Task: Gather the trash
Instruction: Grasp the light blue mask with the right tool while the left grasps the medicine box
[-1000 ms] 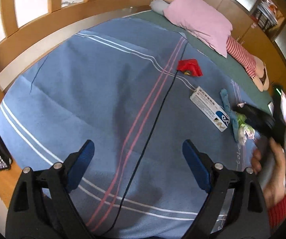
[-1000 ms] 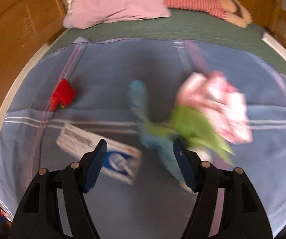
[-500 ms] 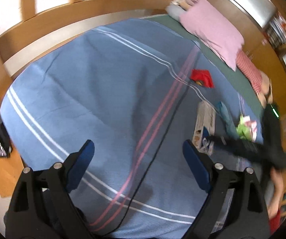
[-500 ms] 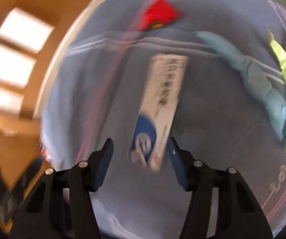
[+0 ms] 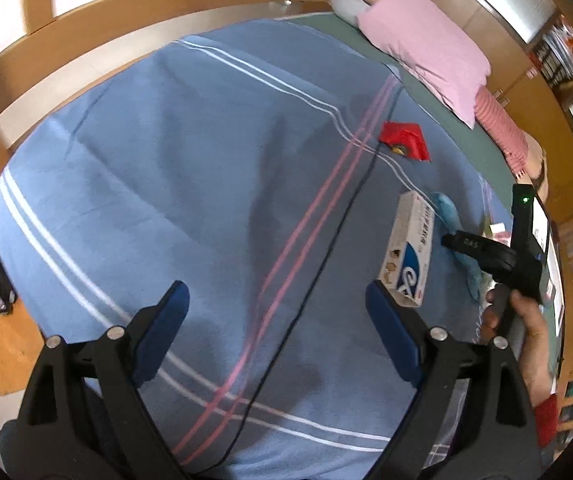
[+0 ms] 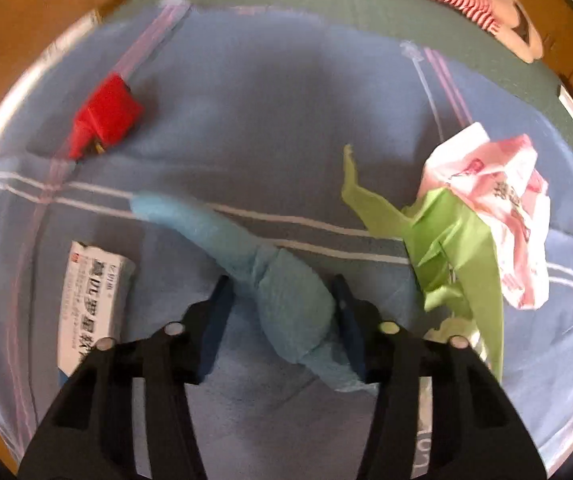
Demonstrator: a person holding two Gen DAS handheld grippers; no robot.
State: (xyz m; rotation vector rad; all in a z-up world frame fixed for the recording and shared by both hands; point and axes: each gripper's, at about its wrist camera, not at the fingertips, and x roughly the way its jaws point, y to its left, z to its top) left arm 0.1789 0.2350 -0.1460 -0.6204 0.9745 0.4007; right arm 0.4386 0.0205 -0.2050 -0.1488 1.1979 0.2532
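Left wrist view: the left gripper hangs over the blue blanket with jaws spread wide and nothing between them. A black cable runs across the blanket under it. This view alone shows the right gripper from outside, held in a hand at the right edge, pointing down at the trash cluster; its fingertips are hidden here behind the white box.

Right wrist view: the right gripper has just been closing, and its blue pads sit against either side of the blue tissue, gripping its thick end. The tissue's thin end trails up-left across the blanket's white stripes. The box lies just left of the gripper. A green paper and a crumpled pink wrapper lie touching each other to the right. A red wrapper lies apart at upper left. The pink pillow lies beyond at the bed's head.
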